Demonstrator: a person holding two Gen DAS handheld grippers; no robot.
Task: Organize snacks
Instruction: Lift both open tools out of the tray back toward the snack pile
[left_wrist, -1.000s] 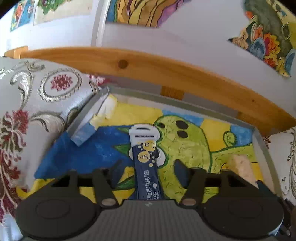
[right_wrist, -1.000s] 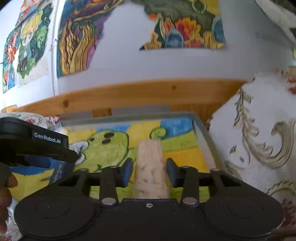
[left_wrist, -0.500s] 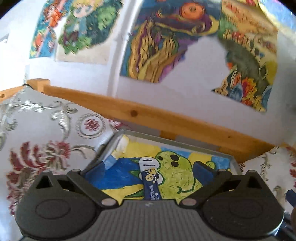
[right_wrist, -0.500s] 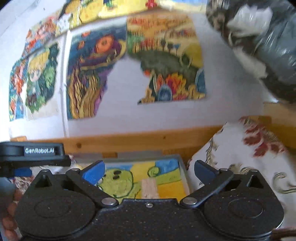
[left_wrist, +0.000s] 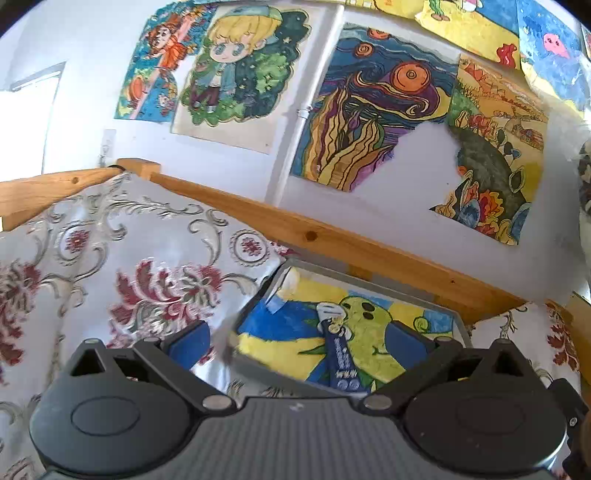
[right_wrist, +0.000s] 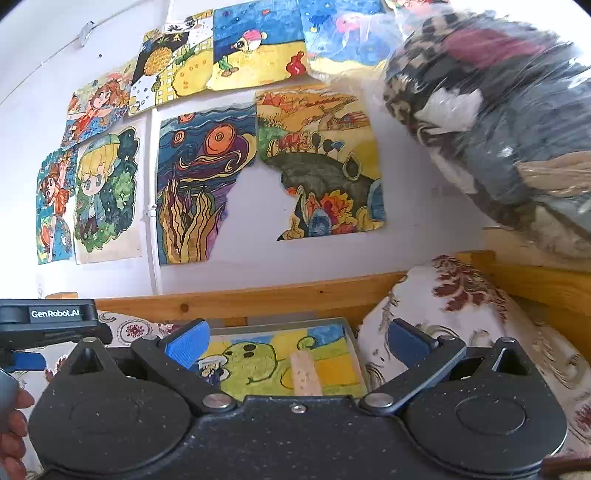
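Observation:
A grey tray (left_wrist: 437, 303) lined with a bright drawing of a green creature lies between two cushions. On it rests a dark blue snack stick packet (left_wrist: 341, 350) with a white end. The same blue packet (right_wrist: 208, 368) shows at the tray's left in the right wrist view, and a pale beige snack bar (right_wrist: 305, 376) lies toward the tray's (right_wrist: 280, 323) right. My left gripper (left_wrist: 295, 339) is open and pulled back above the tray, nothing between its blue pads. My right gripper (right_wrist: 297, 341) is open too and holds nothing.
Floral cushions flank the tray: one on the left (left_wrist: 110, 266), one on the right (right_wrist: 461, 325). A wooden rail (left_wrist: 369, 247) runs behind, under a wall of drawings (right_wrist: 207, 184). A plastic-wrapped bundle (right_wrist: 498, 122) hangs at the upper right. A hand (right_wrist: 13, 432) holds the left gripper.
Both grippers have opened and drawn back and upward from the tray. The blue packet and the beige bar, which lay between the fingers a second ago, stay on the tray.

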